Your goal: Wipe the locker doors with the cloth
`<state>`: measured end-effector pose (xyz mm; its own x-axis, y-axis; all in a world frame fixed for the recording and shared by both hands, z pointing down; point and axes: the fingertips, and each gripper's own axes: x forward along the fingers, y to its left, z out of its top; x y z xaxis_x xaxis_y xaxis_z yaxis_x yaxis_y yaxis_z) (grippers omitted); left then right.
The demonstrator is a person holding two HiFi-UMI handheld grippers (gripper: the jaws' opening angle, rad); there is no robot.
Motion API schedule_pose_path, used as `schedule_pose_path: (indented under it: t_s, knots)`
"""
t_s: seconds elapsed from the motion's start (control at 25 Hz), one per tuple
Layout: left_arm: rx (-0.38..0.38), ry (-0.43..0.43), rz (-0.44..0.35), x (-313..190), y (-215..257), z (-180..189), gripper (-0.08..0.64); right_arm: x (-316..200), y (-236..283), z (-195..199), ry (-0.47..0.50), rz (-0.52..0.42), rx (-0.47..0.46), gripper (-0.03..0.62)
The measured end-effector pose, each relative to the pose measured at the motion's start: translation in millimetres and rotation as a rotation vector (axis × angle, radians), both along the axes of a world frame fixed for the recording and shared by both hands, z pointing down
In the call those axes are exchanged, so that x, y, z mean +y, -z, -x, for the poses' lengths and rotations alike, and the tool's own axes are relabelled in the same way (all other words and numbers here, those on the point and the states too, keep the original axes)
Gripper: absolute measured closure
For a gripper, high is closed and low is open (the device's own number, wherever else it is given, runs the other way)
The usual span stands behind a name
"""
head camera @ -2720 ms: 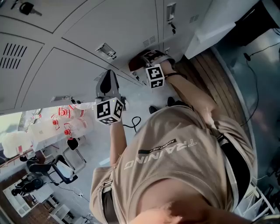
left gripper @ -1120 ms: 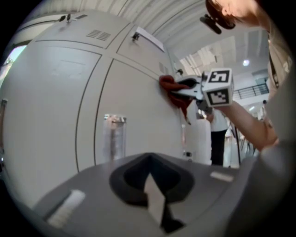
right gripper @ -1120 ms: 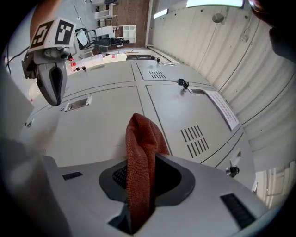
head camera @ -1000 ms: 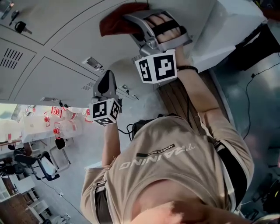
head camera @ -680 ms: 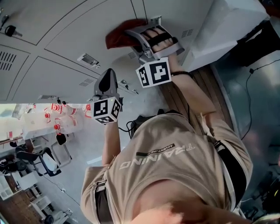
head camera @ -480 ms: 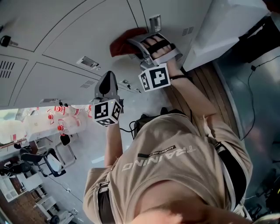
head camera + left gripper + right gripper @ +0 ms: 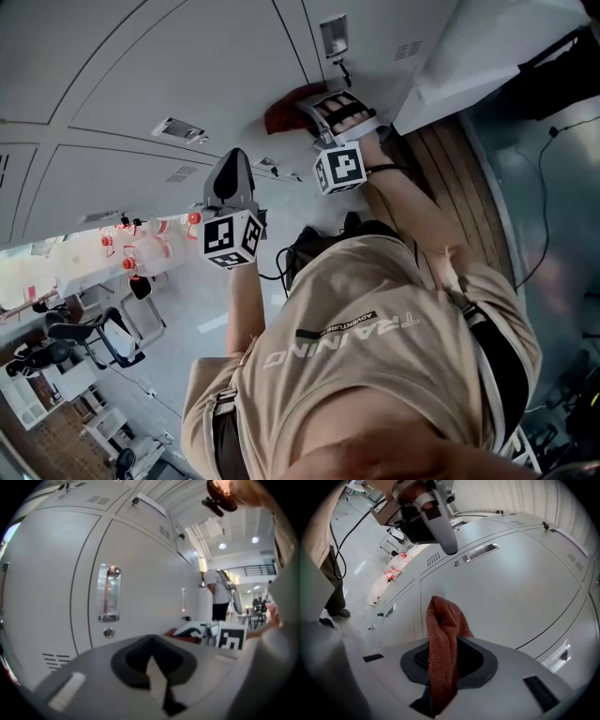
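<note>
I have the right gripper [image 7: 319, 108] clenched on the red cloth [image 7: 443, 630]. The cloth bunches out ahead of the jaws so that fabric, not metal, meets the locker door [image 7: 187, 66], and it seems to press low on the panel. My left gripper [image 7: 232, 167] hangs beside it, jaws closed on nothing, clear of the wiping path.

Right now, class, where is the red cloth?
In the head view the red cloth sits top centre, clamped in the right tongs by a grey locker door, just under a metal latch.
</note>
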<state>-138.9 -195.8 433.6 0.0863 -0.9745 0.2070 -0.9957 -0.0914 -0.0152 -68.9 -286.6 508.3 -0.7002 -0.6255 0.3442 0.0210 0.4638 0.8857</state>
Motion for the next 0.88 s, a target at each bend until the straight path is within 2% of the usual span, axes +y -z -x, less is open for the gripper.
schedule_pose_path:
  t_s: [0.12, 0.36, 0.56, 0.76, 0.88]
  knots:
    - [-0.002, -0.002, 0.025, 0, -6, 0, 0.554, 1, -25, 1, 0.002, 0.03, 0.026, 0.526]
    - [0.0, 0.007, 0.074, -2, -20, -3, 0.554, 3, -82, -1, 0.002, 0.163, 0.095, 0.526]
    - [0.011, 0.013, 0.111, 1, -35, -2, 0.554, 4, -115, -6, -0.01, 0.253, 0.114, 0.526]
    - [0.023, 0.041, 0.108, 13, -38, 12, 0.554, 15, -115, -11, -0.052, 0.378, 0.025, 0.526]
    - [0.03, 0.056, 0.085, 19, -32, 22, 0.554, 30, -107, -12, -0.089, 0.57, -0.101, 0.526]
